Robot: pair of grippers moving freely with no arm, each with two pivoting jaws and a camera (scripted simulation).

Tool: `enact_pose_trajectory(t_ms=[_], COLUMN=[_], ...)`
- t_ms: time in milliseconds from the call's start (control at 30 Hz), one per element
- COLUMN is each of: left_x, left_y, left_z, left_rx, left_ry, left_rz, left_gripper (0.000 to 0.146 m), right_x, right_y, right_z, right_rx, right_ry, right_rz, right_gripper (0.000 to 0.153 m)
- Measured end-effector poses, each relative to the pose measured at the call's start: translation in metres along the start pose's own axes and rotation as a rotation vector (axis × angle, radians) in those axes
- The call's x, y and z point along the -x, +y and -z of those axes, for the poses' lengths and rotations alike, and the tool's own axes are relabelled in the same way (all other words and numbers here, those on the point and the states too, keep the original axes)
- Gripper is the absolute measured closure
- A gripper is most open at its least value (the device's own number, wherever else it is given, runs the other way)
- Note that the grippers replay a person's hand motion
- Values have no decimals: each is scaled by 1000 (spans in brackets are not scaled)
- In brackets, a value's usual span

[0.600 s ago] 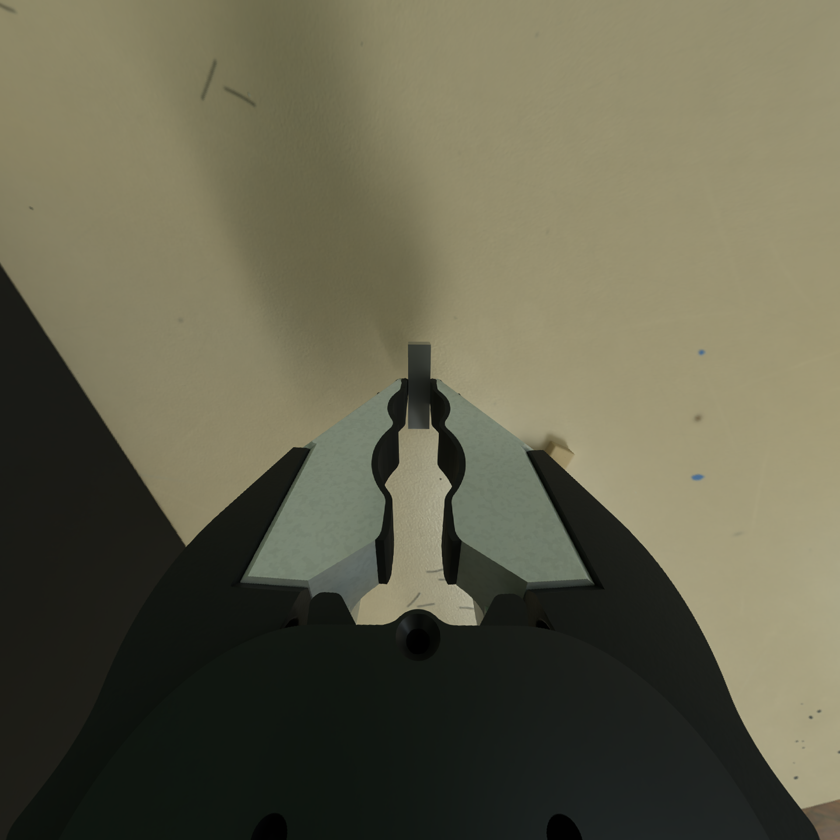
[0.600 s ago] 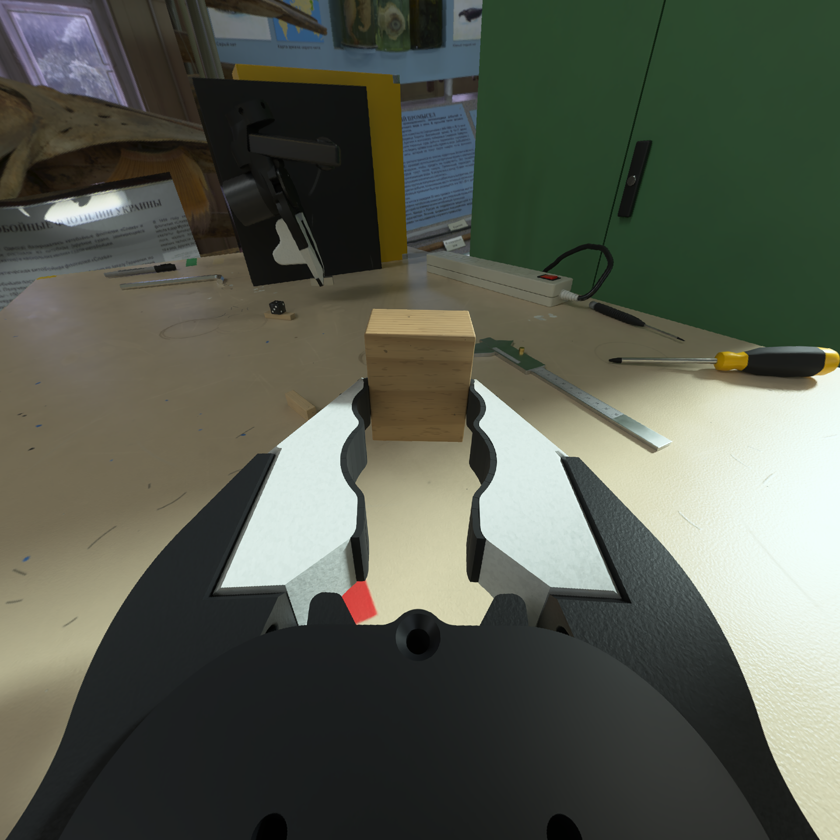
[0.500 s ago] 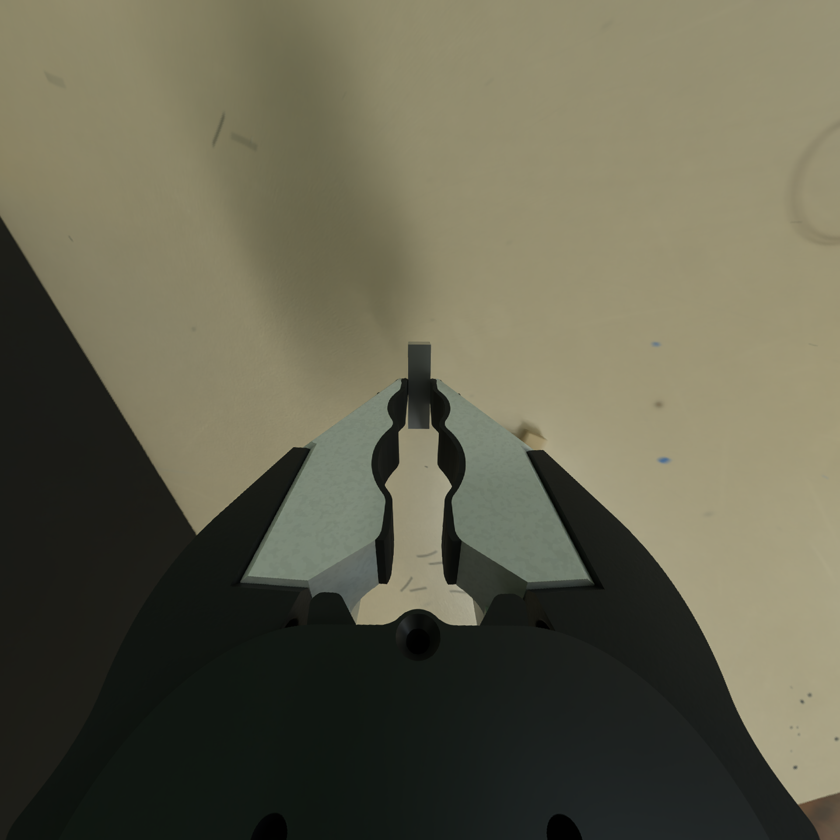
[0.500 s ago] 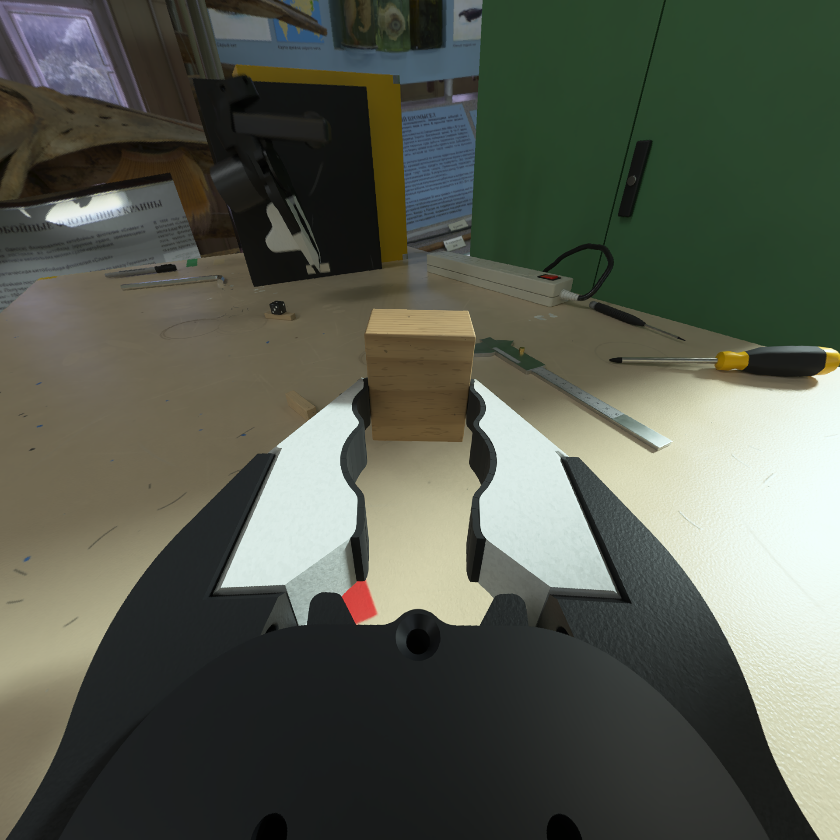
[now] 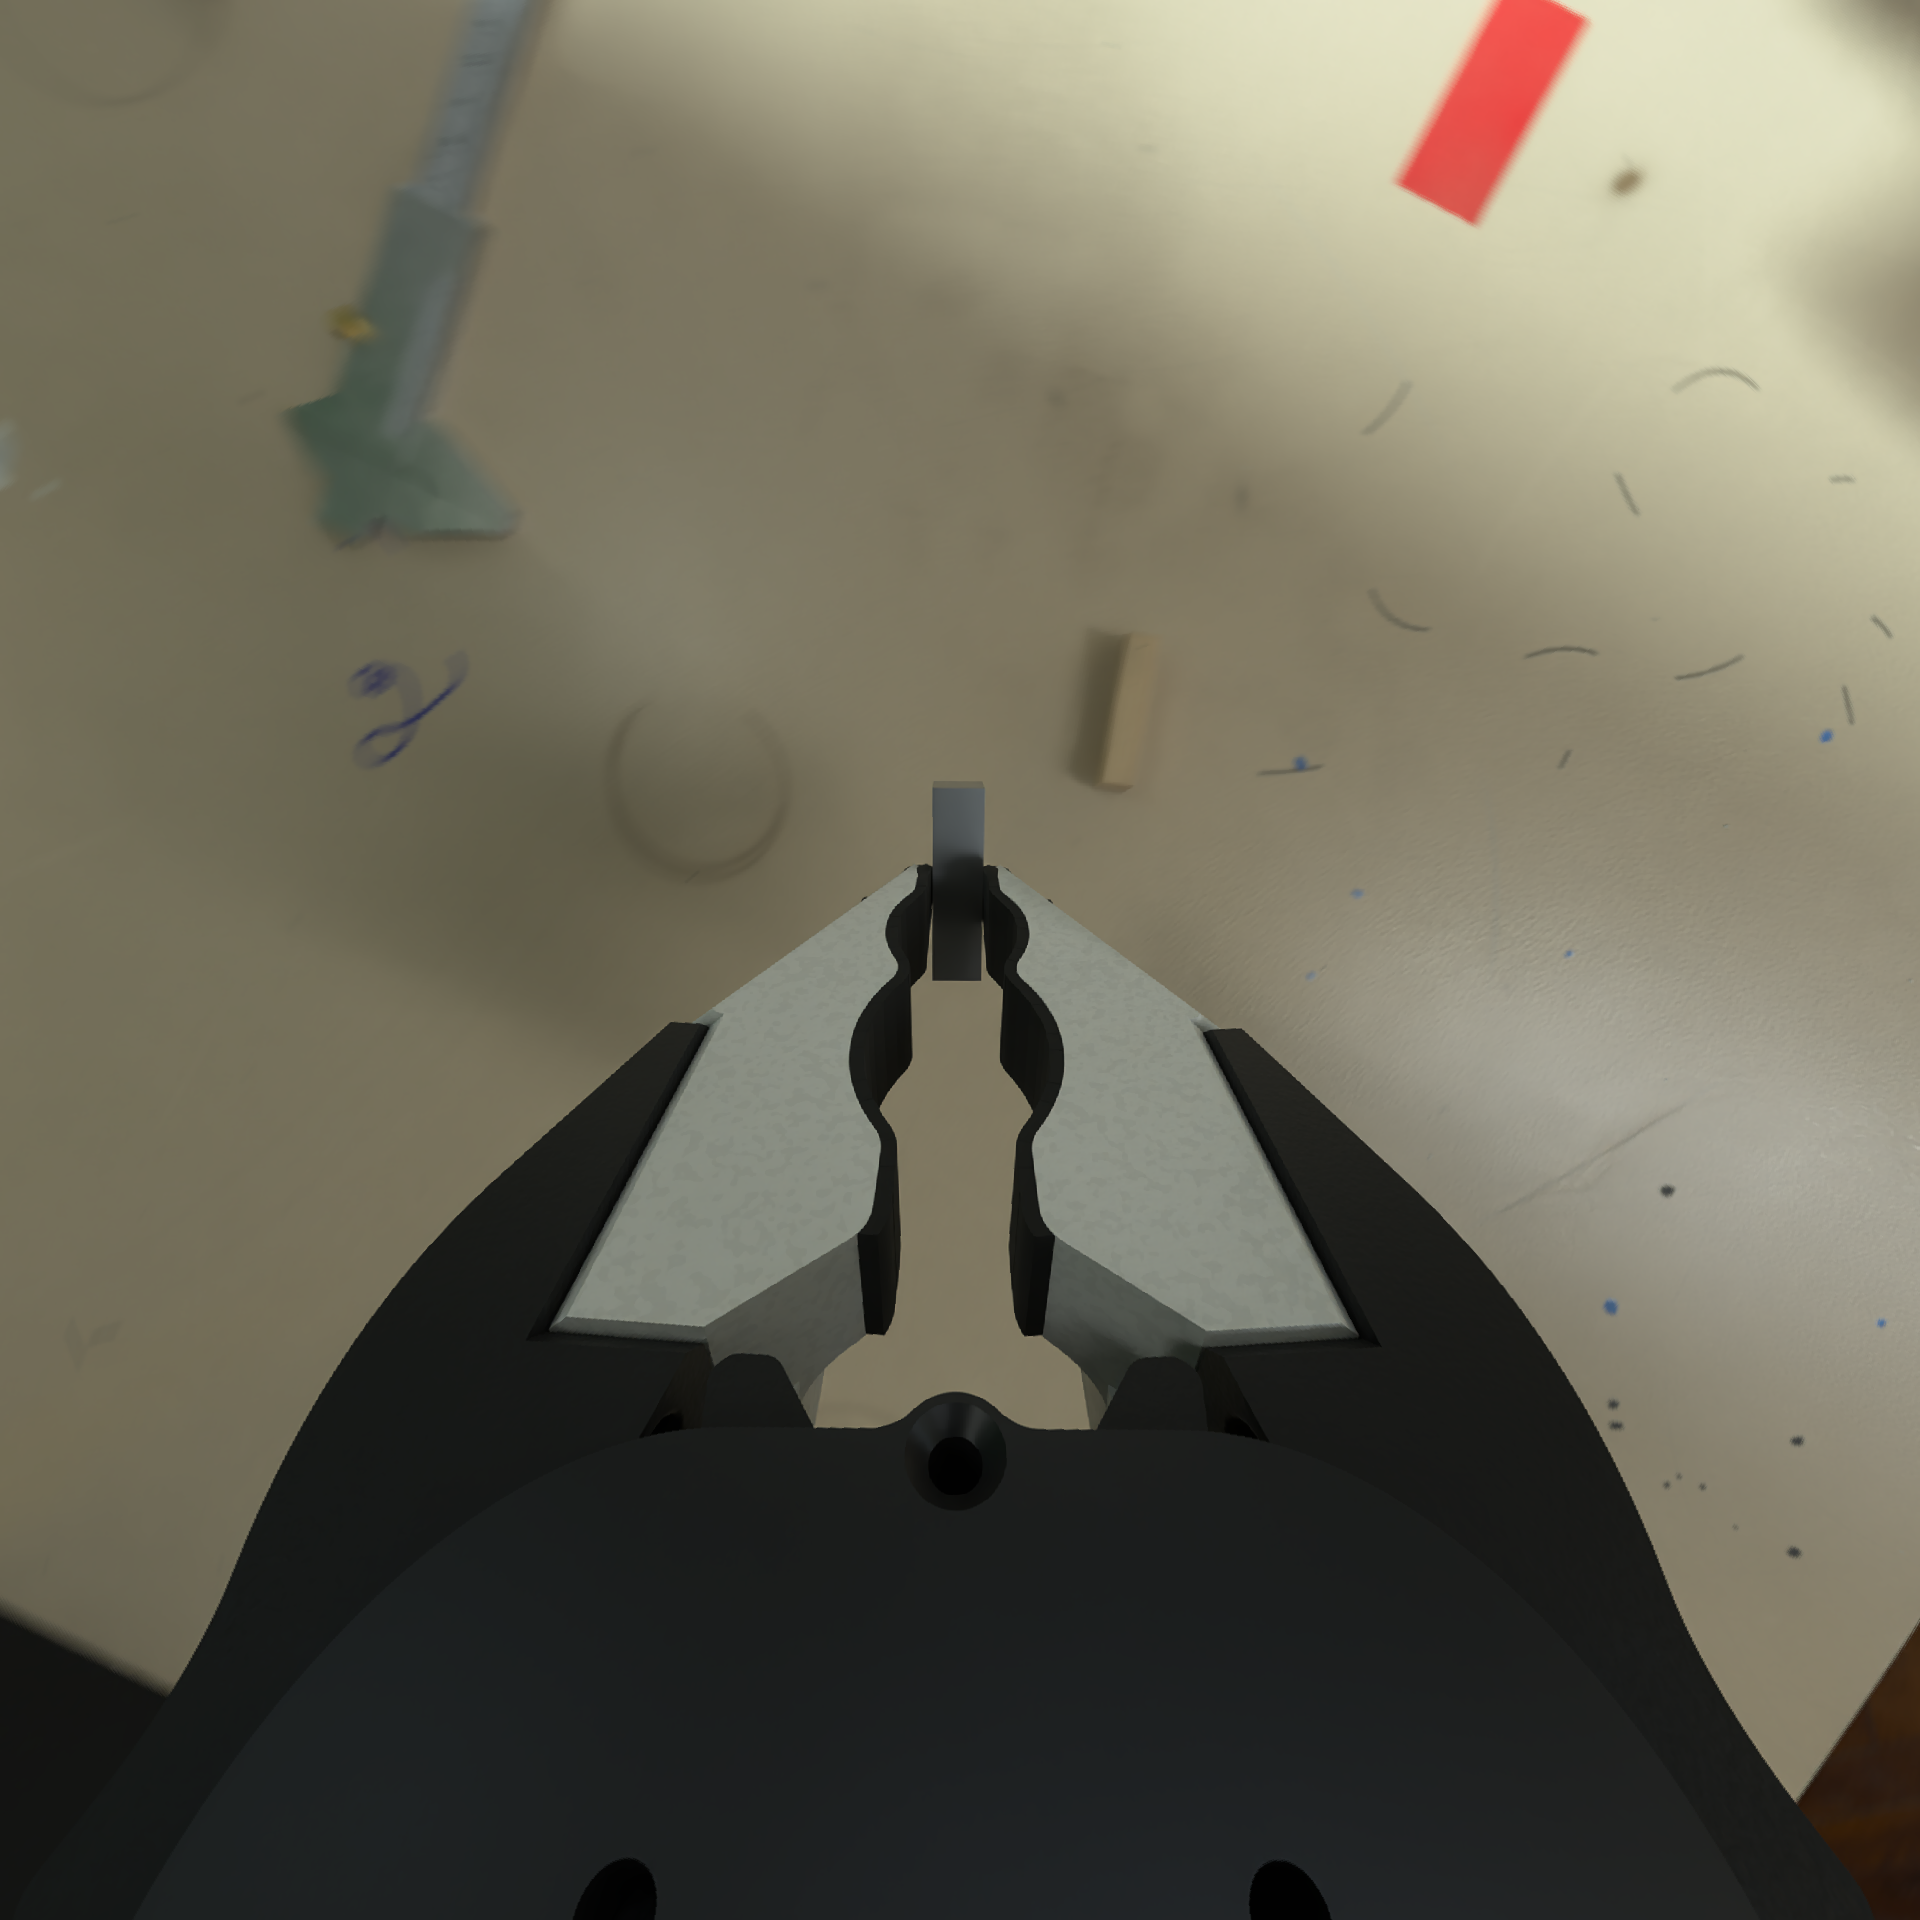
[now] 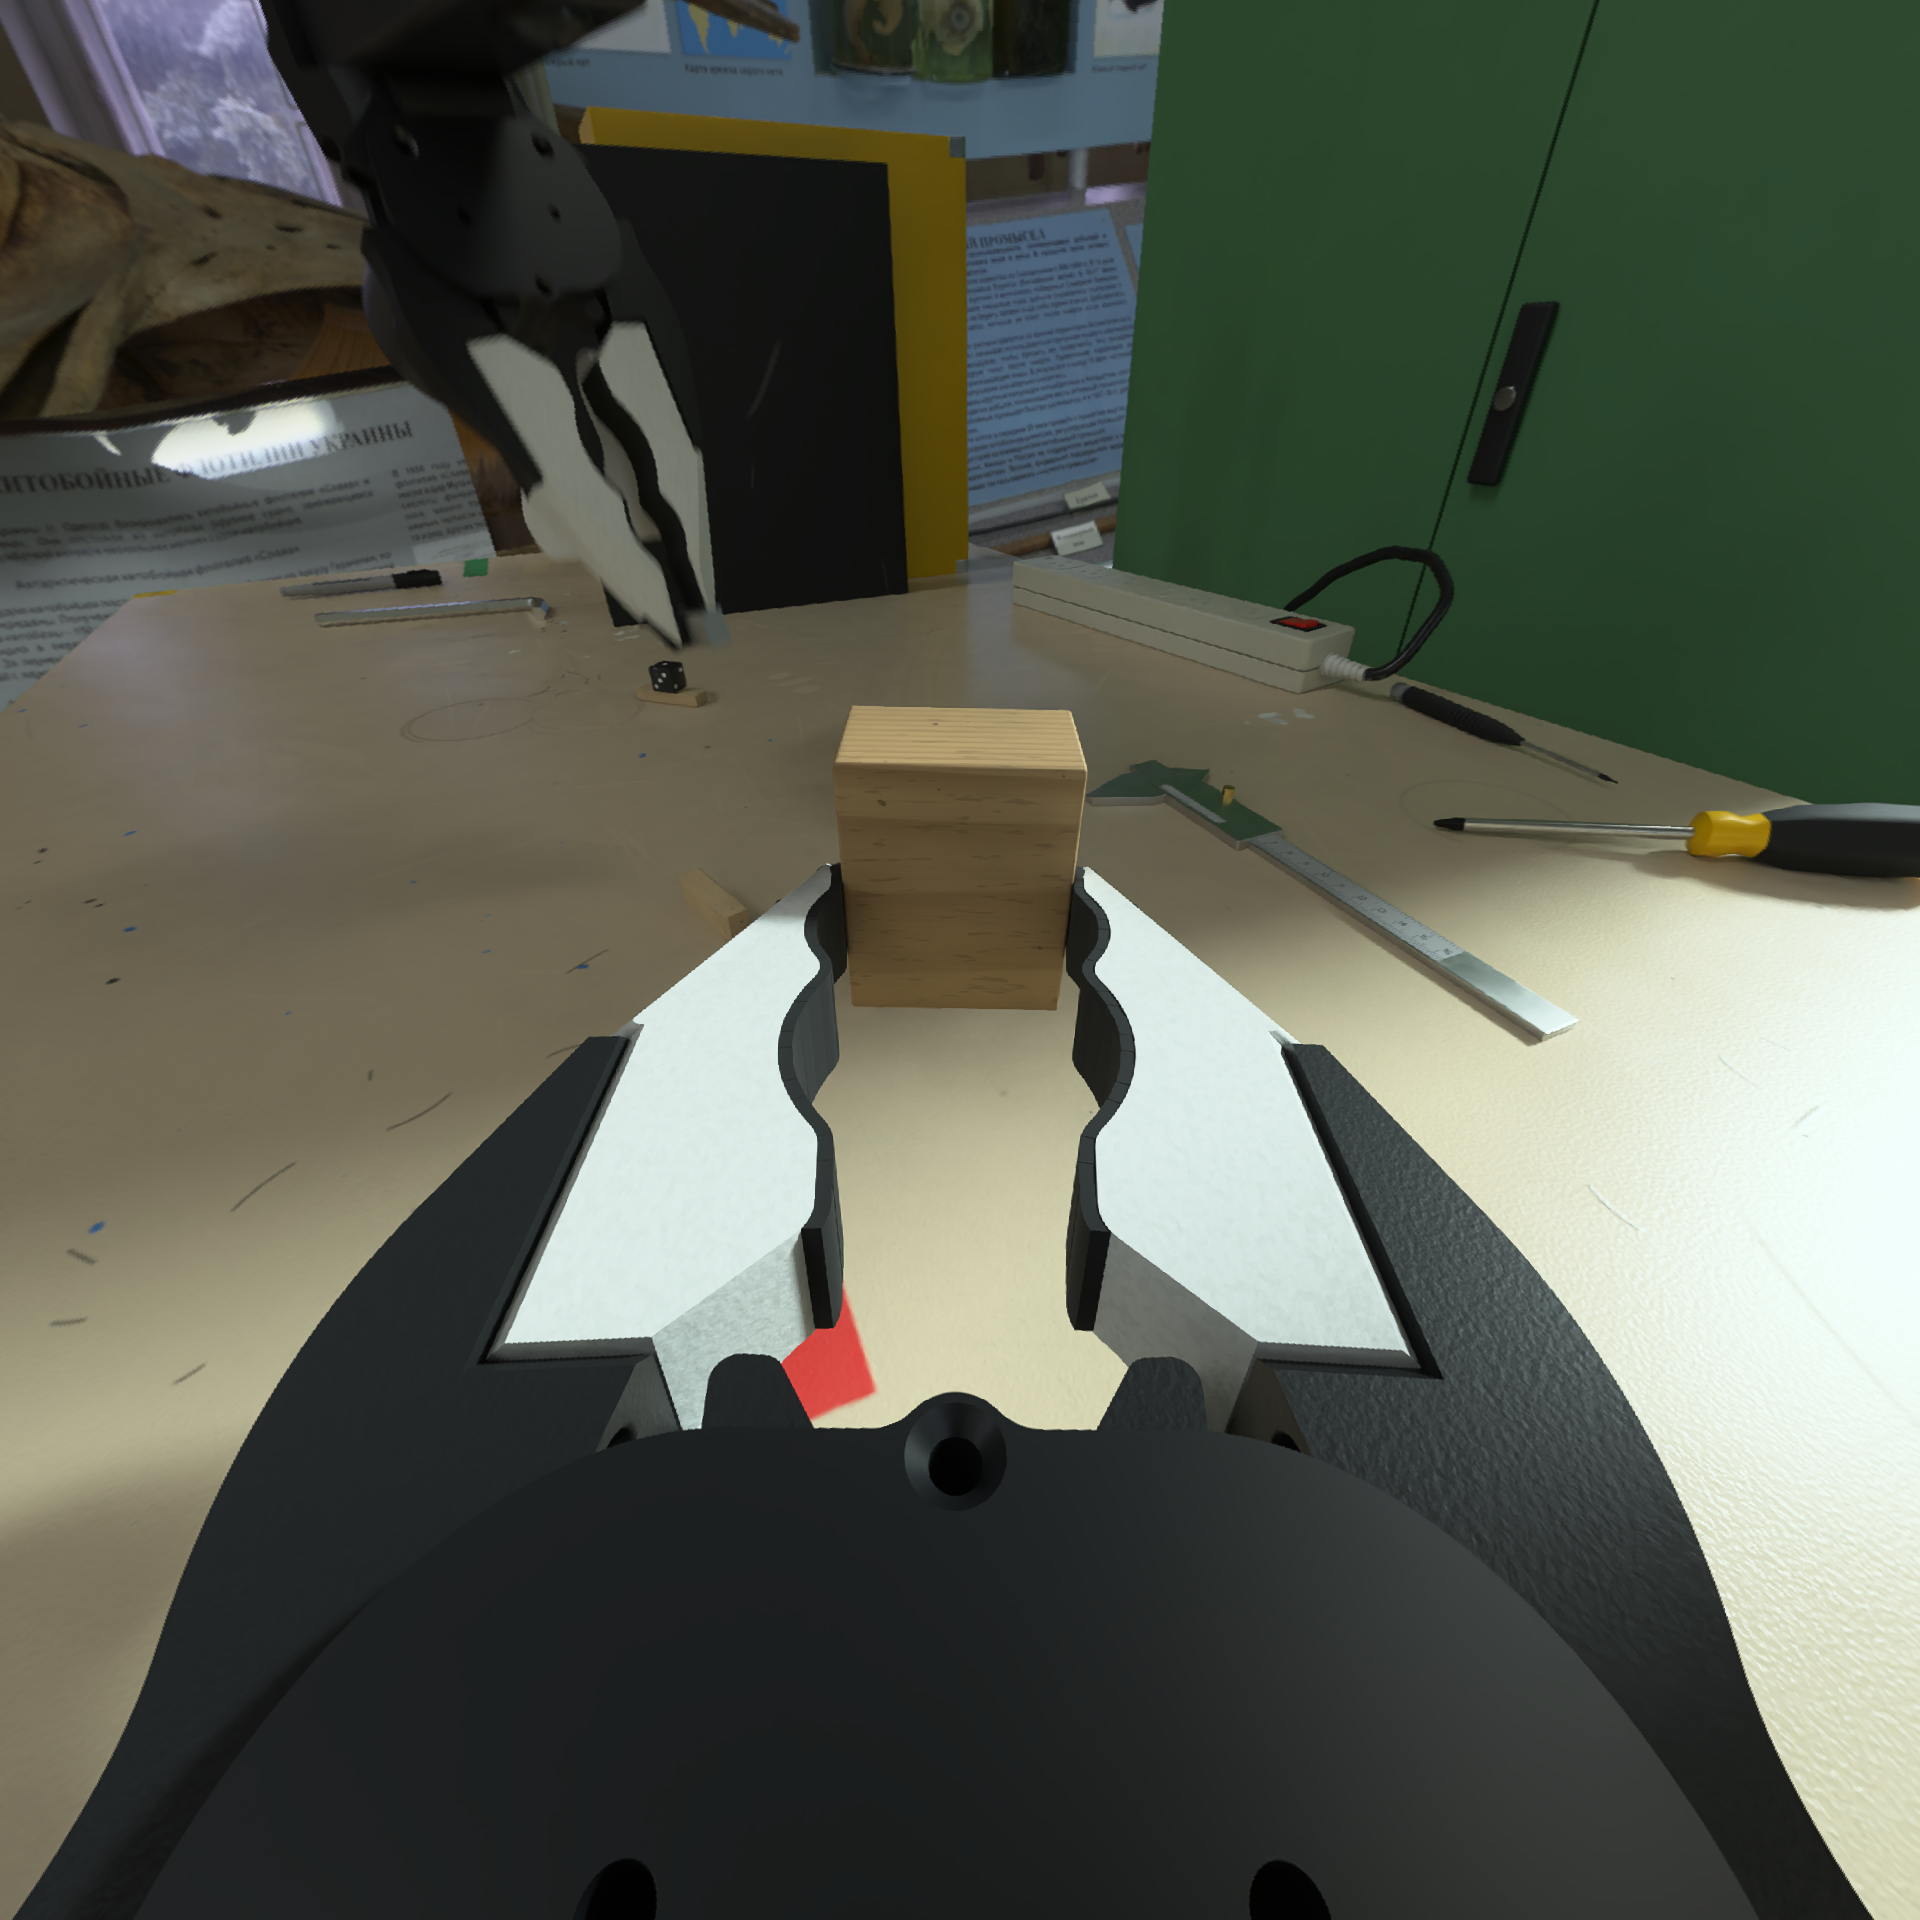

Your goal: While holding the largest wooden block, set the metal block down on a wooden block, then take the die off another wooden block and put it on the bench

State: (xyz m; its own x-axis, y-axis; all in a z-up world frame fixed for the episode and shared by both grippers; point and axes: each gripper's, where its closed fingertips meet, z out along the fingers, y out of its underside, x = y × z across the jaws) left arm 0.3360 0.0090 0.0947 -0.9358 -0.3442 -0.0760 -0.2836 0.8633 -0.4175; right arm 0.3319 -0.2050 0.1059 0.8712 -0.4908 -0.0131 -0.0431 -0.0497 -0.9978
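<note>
Left claw [image 5: 956, 871] clenched on metal block [image 5: 957, 844], has swung across tabletop [image 5: 1351, 1039] since half-second ago; small wooden block [image 5: 1116, 711] now lies just ahead-right, apart. Placement looks close. Right claw [image 6: 958, 902] grips largest wooden block [image 6: 958, 852], unmoved. Die [image 6: 667, 676] sits on far thin wooden block [image 6: 675, 698], untouched.

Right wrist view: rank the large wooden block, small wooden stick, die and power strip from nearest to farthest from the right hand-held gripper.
1. Large wooden block, held between the fingertips.
2. Small wooden stick, just left.
3. Die, far left, on a thin block.
4. Power strip, rear right.
</note>
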Motion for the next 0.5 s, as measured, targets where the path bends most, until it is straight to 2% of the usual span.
enact_pose_trajectory(t_ms=[100, 200, 500], left_x=[-28, -39, -43], left_y=[-12, -16, -10], left_z=[-37, -59, -77], left_rx=[43, 68, 127], left_ry=[45, 63, 88], left_rz=[-82, -112, -117], left_gripper=[137, 137, 137], right_x=[2, 3, 4], right_y=[0, 0, 1], right_z=[0, 0, 0], right_rx=[1, -2, 1], right_ry=[-20, -28, -29], right_rz=[-4, -2, -3], right_gripper=[111, 111, 111])
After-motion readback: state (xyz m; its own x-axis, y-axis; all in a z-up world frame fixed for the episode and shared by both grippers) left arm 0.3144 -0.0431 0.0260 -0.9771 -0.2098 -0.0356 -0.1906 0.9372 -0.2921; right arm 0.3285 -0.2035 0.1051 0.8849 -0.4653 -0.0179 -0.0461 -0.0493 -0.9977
